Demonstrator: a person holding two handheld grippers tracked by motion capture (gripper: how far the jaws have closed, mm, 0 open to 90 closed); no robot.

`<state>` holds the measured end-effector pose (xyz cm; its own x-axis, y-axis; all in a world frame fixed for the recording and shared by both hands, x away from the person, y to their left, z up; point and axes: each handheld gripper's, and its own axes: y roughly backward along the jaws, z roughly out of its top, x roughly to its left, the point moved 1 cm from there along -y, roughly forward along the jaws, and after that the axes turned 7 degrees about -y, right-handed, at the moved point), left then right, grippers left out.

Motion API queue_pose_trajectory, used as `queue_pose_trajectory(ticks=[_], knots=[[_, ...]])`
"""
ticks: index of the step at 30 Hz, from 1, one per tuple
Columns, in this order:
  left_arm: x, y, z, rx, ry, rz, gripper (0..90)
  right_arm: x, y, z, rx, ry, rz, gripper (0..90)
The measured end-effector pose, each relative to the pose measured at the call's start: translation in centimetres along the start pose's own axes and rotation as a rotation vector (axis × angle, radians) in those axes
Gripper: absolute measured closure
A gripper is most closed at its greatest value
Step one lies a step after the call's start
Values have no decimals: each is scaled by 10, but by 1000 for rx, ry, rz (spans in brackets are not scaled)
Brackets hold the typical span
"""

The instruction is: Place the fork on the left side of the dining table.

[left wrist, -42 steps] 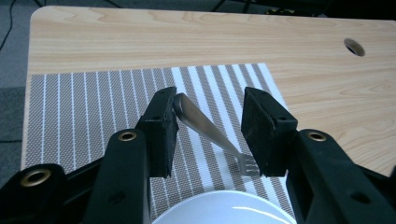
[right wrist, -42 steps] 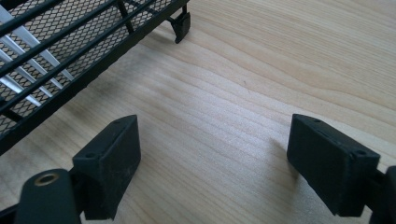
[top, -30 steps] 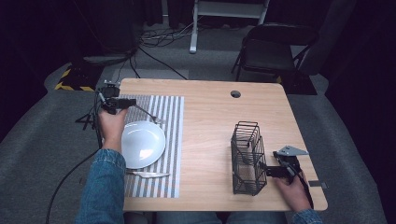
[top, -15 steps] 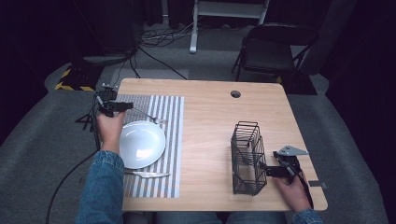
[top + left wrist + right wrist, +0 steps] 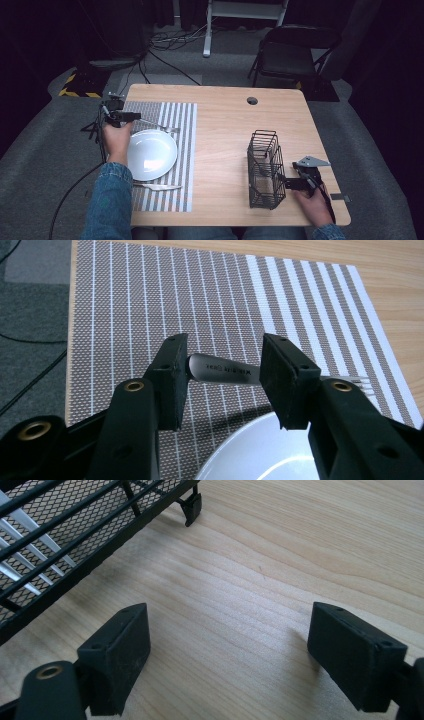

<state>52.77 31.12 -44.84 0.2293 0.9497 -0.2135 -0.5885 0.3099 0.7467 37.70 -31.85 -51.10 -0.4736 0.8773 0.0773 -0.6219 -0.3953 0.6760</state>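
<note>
A metal fork (image 5: 161,128) lies across the striped placemat (image 5: 182,150) just behind a white plate (image 5: 150,154). My left gripper (image 5: 134,116) sits at the fork's handle end. In the left gripper view the fork handle (image 5: 225,371) runs crosswise between my left gripper's (image 5: 225,387) jaws, which stand apart and do not pinch it. The plate rim (image 5: 260,455) shows below. My right gripper (image 5: 283,183) rests low beside a black wire basket (image 5: 264,167). In the right gripper view this gripper (image 5: 227,652) is wide open over bare wood, with the basket (image 5: 75,535) to its left.
A knife (image 5: 157,187) lies on the placemat in front of the plate. The wooden table (image 5: 225,130) has a cable hole (image 5: 252,100) near its far edge. A black chair (image 5: 292,52) stands beyond the table.
My left gripper has shifted slightly toward the person at the fork's handle. The right gripper and basket have not moved.
</note>
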Motion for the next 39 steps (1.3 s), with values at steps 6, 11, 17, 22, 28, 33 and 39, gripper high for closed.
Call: queue_pose_trajectory(ticks=[6,11,17,22,28,33,39], knots=[[5,-8,-1,2,30,6,541,0,0,0,0,1,0,173],[9,-12,-2,10,40,28,540,0,0,0,0,1,0,173],[12,-6,-5,19,38,63,531,0,0,0,0,-1,-1,172],[4,6,-7,-13,16,50,530,0,0,0,0,-2,-1,172],[-20,29,-4,-43,-57,55,527,0,0,0,0,-2,-1,172],[-43,52,-3,-80,-113,43,526,0,0,0,0,-2,0,172],[-77,76,-6,-101,-219,48,515,0,0,0,0,-2,1,172]])
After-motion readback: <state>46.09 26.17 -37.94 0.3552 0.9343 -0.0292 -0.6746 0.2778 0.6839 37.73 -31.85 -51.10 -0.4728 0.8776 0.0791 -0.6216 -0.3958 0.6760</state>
